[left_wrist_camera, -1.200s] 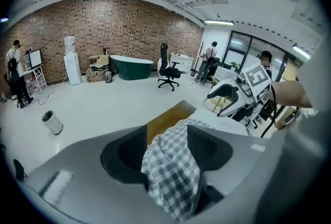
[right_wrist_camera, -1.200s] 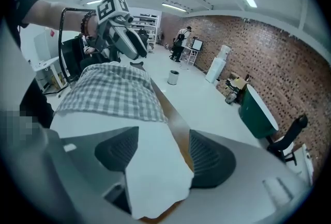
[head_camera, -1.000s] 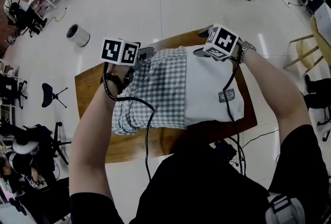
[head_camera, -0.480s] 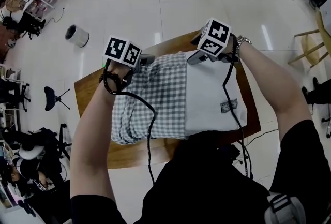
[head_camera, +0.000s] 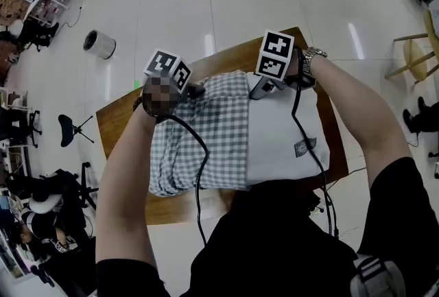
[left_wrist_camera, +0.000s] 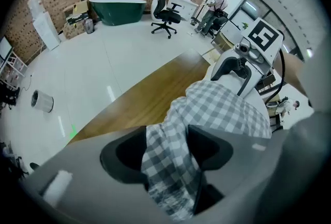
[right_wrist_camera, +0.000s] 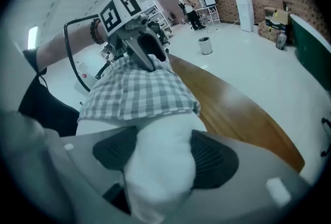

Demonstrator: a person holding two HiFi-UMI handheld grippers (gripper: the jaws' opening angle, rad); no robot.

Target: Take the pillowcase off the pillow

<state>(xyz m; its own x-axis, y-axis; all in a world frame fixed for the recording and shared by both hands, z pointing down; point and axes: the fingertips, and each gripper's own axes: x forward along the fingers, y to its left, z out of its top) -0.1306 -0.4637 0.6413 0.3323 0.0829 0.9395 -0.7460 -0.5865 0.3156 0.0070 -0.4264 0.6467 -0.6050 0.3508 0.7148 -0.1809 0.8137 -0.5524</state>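
**Table**: the brown wooden top under both of your grippers, running on past the jaw tips.

**Pillow**: white and lying flat on the table. Its bare half lies beneath and behind your right jaws, with one bare corner pushed up between them.

**Pillowcase**: grey-and-white check, covering the half of the pillow on your left jaws' side. Its open hem ends just beyond the tips of your right jaws (no check cloth sits between them).

**Left gripper**: the jaws have just been closing. A bunched corner of the check cloth fills the gap and lies against both pads, so this is a hold, though probably a light one.

**Right gripper**: the jaws have just been opening and stand wide apart. The white corner sits between them and brushes the pads, but it does not look squeezed.

**Step in hand**: taking hold, with one gripper on the case and the other on the pillow. The case has not yet been drawn off.

**Next move**: you would need to close the right jaws firmly on pillow alone and tighten the left bite. Then draw your hands apart along the pillow's length — the left hauling cloth away from the right jaws while the right anchors.
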